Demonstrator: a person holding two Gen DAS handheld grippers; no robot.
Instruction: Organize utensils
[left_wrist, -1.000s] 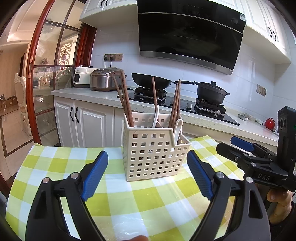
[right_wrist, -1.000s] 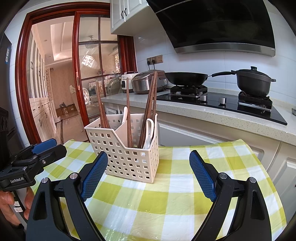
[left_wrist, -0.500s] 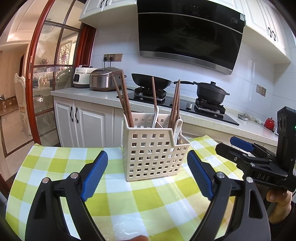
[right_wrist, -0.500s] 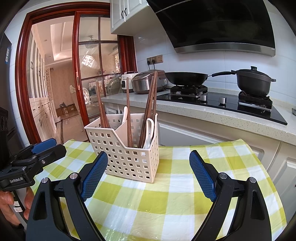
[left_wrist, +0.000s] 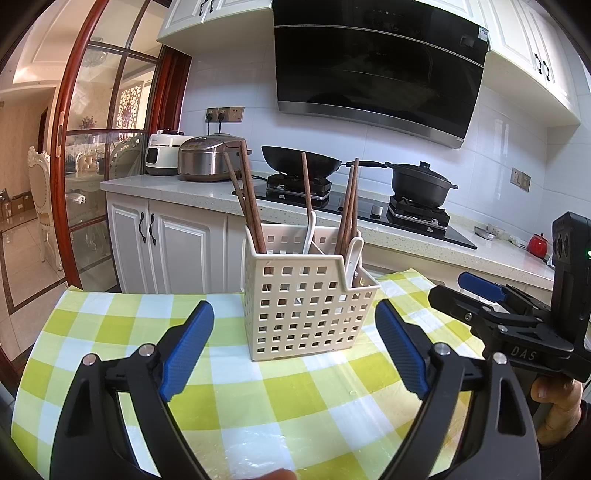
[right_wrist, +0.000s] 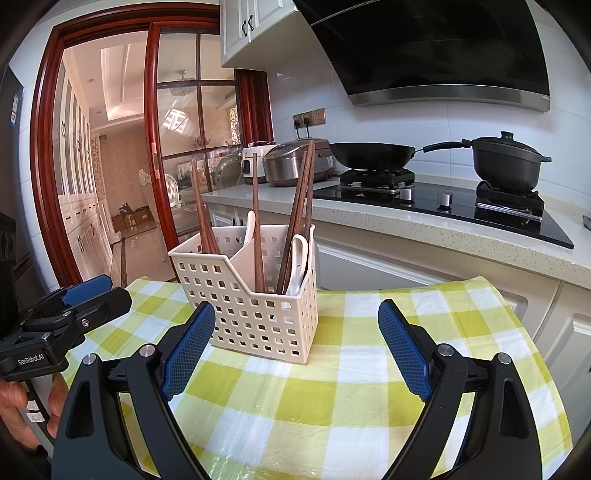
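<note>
A cream perforated utensil basket (left_wrist: 303, 306) stands upright on the green checked tablecloth (left_wrist: 229, 398), also in the right wrist view (right_wrist: 251, 310). Brown wooden chopsticks (left_wrist: 251, 206) and white spoons (left_wrist: 352, 254) stand in its compartments; they also show in the right wrist view as chopsticks (right_wrist: 301, 206) and a spoon (right_wrist: 297, 258). My left gripper (left_wrist: 295, 347) is open and empty, just in front of the basket. My right gripper (right_wrist: 297, 347) is open and empty, in front of the basket's right corner. Each gripper shows in the other's view, the right one (left_wrist: 491, 295) and the left one (right_wrist: 74, 299).
Behind the table runs a kitchen counter (left_wrist: 184, 188) with a rice cooker (left_wrist: 207, 158), a wok (left_wrist: 299, 158) and a black pot (left_wrist: 421, 181) on a stove. White cabinets (left_wrist: 166, 243) stand below. A glass sliding door (right_wrist: 177, 147) is at the left.
</note>
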